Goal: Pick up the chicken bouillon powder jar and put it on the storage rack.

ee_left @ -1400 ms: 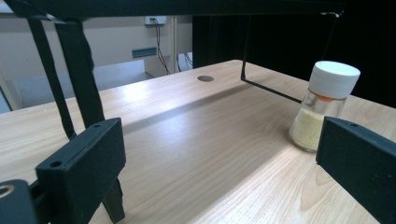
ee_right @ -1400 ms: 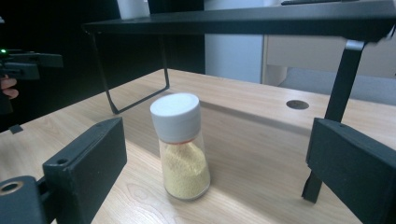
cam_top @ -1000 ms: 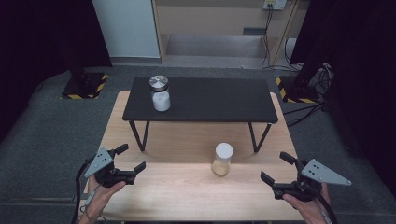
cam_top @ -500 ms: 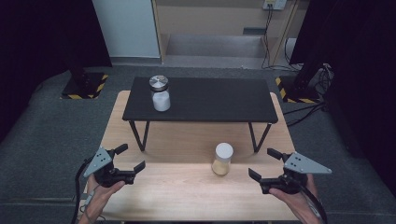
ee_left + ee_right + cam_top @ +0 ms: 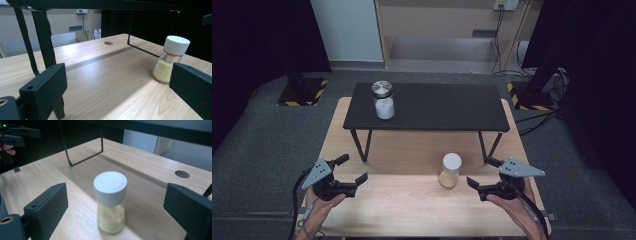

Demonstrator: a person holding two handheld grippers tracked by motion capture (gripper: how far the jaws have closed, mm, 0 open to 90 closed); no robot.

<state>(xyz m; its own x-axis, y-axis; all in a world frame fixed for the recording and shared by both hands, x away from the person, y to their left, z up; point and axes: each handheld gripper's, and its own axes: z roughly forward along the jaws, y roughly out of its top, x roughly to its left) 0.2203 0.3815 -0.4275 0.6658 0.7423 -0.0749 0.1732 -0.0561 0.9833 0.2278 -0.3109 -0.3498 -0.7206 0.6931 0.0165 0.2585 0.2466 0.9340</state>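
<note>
The spice jar [image 5: 450, 170] with the white cap is standing upright on the wooden desk [image 5: 412, 210], in front of the black shelf [image 5: 427, 107], granules filling its lower part. The right gripper [image 5: 484, 172] is approaching it from the side, its fingers [image 5: 47, 206] set wide apart after just closing slightly, nothing touching them. The left gripper [image 5: 353, 168] is waiting well apart, fingers also spread. Judging by this, the reach is underway; next the fingers need to straddle the glass body and clamp.

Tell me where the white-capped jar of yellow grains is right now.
The white-capped jar stands upright on the wooden table, right of centre in the high view, before the black shelf, nearest the right gripper.
</note>
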